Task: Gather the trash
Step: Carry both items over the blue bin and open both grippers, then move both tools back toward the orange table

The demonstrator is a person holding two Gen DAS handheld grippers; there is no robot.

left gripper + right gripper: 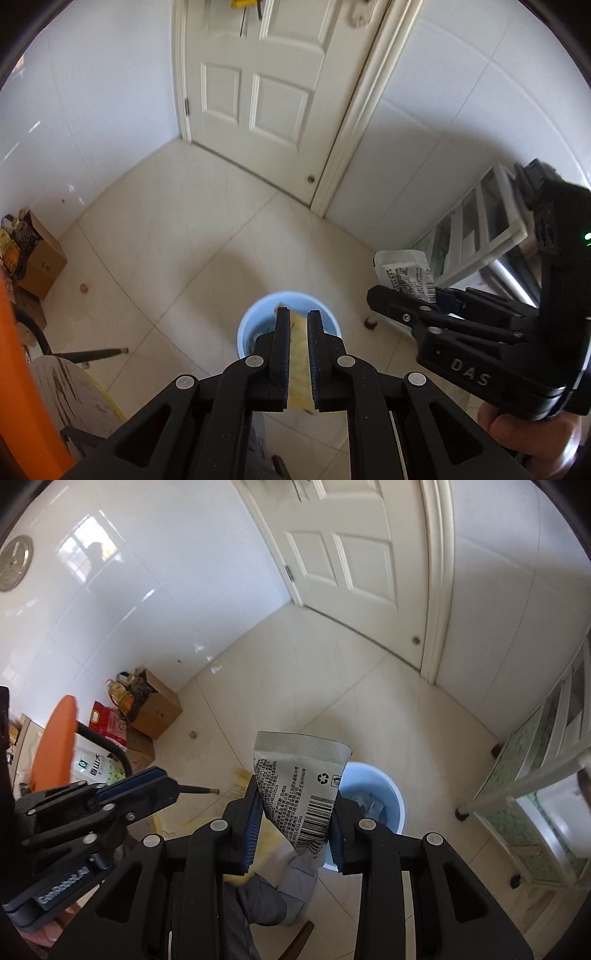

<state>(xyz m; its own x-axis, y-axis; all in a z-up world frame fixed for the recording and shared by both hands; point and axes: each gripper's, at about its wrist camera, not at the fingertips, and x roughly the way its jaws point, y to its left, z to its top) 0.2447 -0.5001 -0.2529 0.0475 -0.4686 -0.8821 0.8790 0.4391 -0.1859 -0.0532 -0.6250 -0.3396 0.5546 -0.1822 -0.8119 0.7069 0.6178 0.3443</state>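
Observation:
A light blue bin [248,322] stands on the tiled floor, directly beyond my left gripper [298,314]. That gripper is shut on a flat yellow wrapper [299,365], held over the bin's mouth. To its right, my right gripper [410,295] grips a silver packet [402,271]. In the right wrist view the right gripper [295,790] is shut on the silver packet [295,782], which shows black print and a barcode. It hangs just left of the bin [393,794], which holds some trash. The left gripper [166,782] shows at the left.
A white door [258,92] closes the far corner. A cardboard box [157,709] and food bags sit by the left wall. An orange chair back [55,738], a black chair leg [92,355] and a round table [70,398] are near left. A white shelf unit [535,786] stands right.

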